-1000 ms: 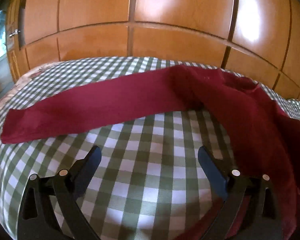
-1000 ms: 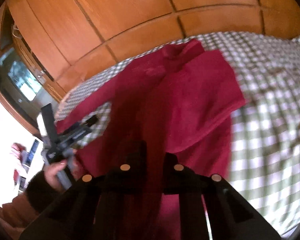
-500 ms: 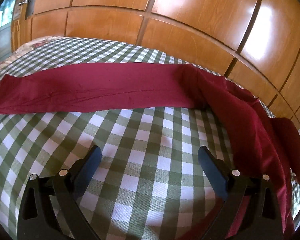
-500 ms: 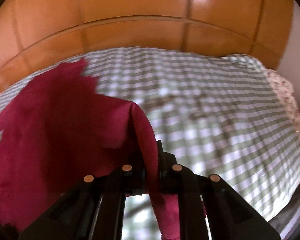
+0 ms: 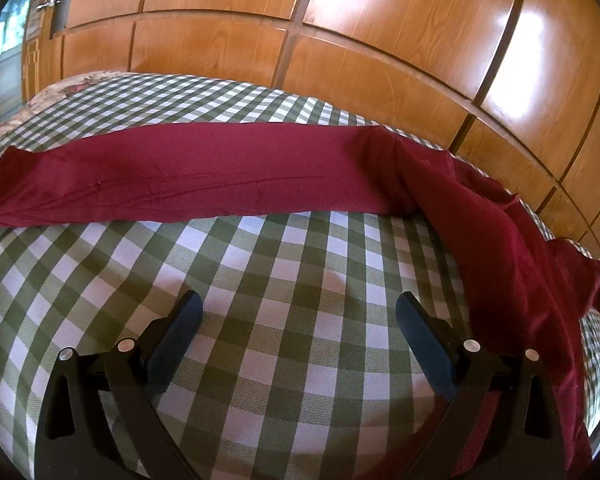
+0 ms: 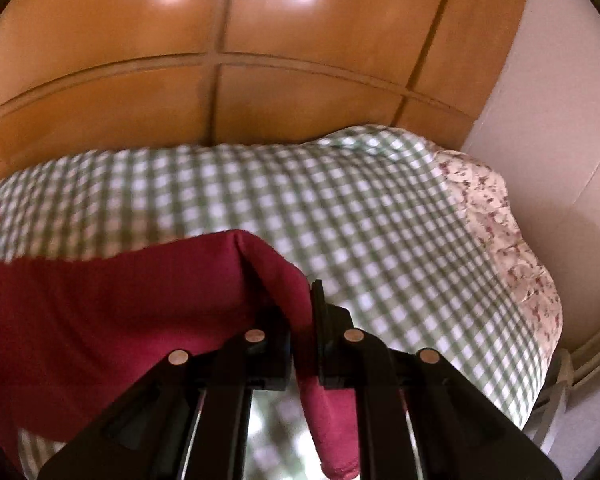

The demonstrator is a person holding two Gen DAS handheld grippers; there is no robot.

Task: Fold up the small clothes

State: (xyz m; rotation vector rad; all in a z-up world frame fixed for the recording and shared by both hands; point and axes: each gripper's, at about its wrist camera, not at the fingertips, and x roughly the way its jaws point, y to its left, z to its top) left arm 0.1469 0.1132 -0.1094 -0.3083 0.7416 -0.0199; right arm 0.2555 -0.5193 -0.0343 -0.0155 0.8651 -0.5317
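Left gripper: wide, empty — checked bedspread between fingers, sleeve flat ahead.
Right gripper: clamped on maroon garment.
Change: cloth swung rightward — spreading, fold pending.

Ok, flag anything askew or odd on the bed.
The red garment is uneven: one long part lies flat across the checked bedcover, the rest is bunched and lifted, pinched in the right gripper. The left gripper is open, holding nothing.
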